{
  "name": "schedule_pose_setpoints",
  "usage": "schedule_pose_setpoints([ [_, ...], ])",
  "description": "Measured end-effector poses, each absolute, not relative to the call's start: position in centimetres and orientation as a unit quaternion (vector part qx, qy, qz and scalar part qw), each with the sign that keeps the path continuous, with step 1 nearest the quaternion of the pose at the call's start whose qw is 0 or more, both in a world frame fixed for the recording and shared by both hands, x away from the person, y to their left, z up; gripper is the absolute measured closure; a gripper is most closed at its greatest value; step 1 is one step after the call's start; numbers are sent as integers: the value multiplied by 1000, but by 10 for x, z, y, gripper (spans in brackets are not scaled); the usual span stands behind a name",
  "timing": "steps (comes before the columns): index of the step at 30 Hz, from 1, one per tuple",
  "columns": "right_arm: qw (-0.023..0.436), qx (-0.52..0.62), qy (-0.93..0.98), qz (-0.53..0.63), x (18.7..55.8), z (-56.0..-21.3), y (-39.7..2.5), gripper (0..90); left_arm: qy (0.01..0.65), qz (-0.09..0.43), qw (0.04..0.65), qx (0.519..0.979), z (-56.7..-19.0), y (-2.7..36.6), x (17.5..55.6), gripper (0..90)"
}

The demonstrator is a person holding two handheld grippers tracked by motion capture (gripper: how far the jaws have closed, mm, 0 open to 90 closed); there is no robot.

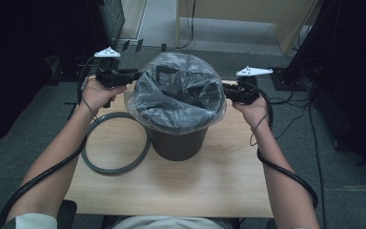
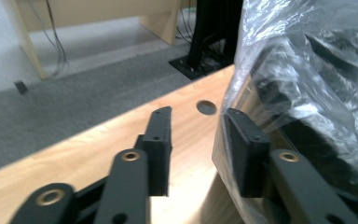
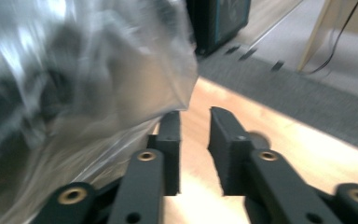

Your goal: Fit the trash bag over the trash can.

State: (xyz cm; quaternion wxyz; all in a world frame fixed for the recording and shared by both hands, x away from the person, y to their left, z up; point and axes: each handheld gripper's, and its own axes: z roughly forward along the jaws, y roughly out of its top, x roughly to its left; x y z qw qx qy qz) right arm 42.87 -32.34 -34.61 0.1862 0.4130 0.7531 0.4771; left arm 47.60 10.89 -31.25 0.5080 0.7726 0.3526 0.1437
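Note:
A dark grey bin (image 1: 178,143) stands on the middle of the wooden table (image 1: 209,181). A clear plastic bag (image 1: 176,90) lines it and drapes over its rim. My left gripper (image 1: 136,75) is at the bag's left edge. In the left gripper view this gripper (image 2: 199,113) is open, and its right jaw rests against the bag (image 2: 307,70). My right gripper (image 1: 226,90) is at the bag's right edge. In the right gripper view it (image 3: 196,113) is open by a narrow gap with nothing between the jaws, and the bag (image 3: 74,70) hangs just left of its left jaw.
A grey ring (image 1: 114,170) lies flat on the table, left of the bin. A round hole (image 2: 206,107) is in the tabletop near the far edge. Cables and dark furniture stand on the floor beyond and beside the table.

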Motion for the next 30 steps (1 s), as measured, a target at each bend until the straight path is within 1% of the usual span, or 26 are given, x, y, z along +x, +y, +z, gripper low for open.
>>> schedule_pose_setpoints([
  [1,196,411,749,482,428,-341,-326,701,351,146,511,771,-311,110,476,594],
  [4,217,411,737,491,428,-331,-332,648,341,153,520,768,-300,115,473,565],
  [6,232,413,725,500,428,-321,-338,571,337,156,523,767,-293,117,471,520],
  [10,237,410,701,533,428,-302,-343,505,325,153,518,776,-281,119,470,453],
  [12,236,402,694,548,428,-293,-342,492,329,144,517,777,-277,119,471,428],
  [13,237,397,690,557,428,-289,-341,486,333,136,520,775,-275,118,472,425],
  [16,225,371,692,576,428,-280,-330,485,324,140,529,772,-269,114,469,447],
  [18,222,353,702,577,427,-276,-321,480,326,130,530,772,-267,111,466,498],
  [20,235,341,714,564,427,-270,-314,472,326,119,521,779,-266,108,461,549],
  [22,241,348,718,552,428,-266,-315,470,317,124,511,789,-264,104,457,570],
  [25,230,369,713,549,430,-263,-329,486,303,130,507,797,-259,101,450,571],
  [30,233,371,708,553,420,-250,-346,491,290,132,512,798,-255,102,451,520],
])
